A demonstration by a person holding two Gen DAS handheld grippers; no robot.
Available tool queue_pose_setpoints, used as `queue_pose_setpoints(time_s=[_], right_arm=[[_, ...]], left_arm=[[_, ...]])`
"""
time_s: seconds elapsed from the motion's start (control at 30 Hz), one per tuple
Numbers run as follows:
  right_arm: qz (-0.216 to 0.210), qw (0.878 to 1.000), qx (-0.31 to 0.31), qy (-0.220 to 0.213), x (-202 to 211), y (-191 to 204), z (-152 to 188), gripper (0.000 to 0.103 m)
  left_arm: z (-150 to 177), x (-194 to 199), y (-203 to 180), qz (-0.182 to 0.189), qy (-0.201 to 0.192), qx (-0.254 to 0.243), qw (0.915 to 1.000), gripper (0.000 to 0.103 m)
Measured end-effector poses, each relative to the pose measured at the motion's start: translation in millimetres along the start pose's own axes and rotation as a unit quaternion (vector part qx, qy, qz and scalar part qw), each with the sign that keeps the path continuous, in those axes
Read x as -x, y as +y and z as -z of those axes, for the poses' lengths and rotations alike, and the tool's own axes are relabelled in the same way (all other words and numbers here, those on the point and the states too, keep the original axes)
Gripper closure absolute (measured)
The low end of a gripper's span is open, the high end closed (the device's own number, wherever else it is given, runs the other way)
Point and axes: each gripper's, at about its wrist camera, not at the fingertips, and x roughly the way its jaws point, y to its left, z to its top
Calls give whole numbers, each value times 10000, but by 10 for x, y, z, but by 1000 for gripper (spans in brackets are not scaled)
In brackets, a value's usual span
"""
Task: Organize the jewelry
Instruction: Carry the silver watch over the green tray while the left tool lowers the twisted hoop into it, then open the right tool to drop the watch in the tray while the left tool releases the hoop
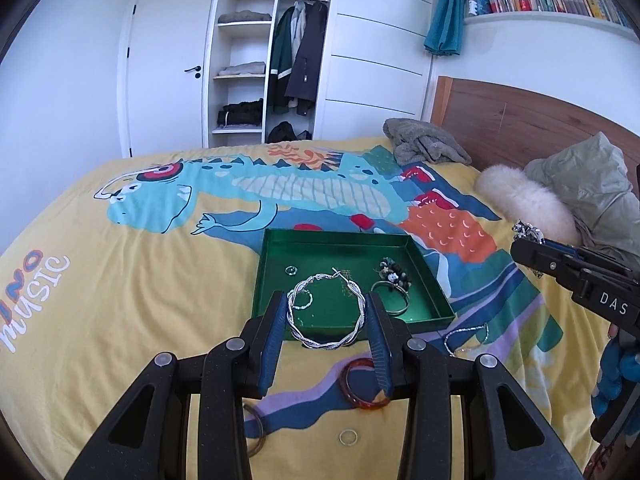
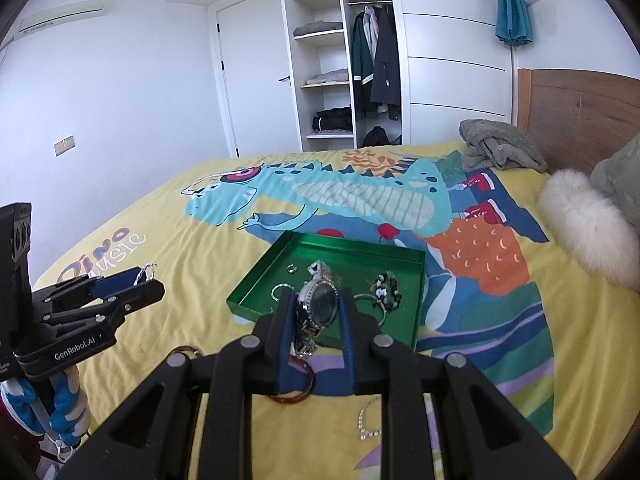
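Left wrist view: a twisted silver hoop (image 1: 326, 312) is clamped between the blue pads of the left tool (image 1: 327, 320), held raised above the near edge of the green tray (image 1: 430, 280) that lies on the bed (image 1: 100, 280). In the right wrist view a silver watch (image 2: 320, 300) with a dark dial is gripped by the right tool (image 2: 318, 312), its bracelet hanging in a bunch beside the left pad, again over the tray's near side.

Inside the tray a small ring (image 1: 291, 270), a beaded bracelet (image 1: 394, 274) and a thin bangle (image 1: 394, 300) are already seen. Outside it, on the bedspread, an amber bangle (image 1: 366, 384), a brown bangle (image 1: 256, 428), a plain ring (image 1: 348, 437) and a silver chain (image 1: 466, 338) are left.

The step in hand is judged to be placing both held pieces into the tray. It would be done well if each tool were carried forward past the rim and lowered close to a bare patch of the tray floor before being released, so that nothing bounces out. The hoop is best aimed left of centre and the watch towards the far middle, clear of the beads, and the dangling watch bracelet should be lifted over the rim so it cannot snag
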Motion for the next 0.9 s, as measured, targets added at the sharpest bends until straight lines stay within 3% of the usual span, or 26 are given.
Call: queue_pose_setpoints(time_s=[0.27,0.63,0.9], right_arm=[[20,9998,-185,123,-786,-201,-251,83],[-135,9942,-322,1022,-2202,-331,65,83],[-146,9866,-134,1622,-2867,-289,235,83]], left_arm=[[-223,-799,101,-192,253,73,9995,64],[-306,-1989,204,-551,942,96,9940,64],[-311,-2654,275,-914,1466,109,9849,64]])
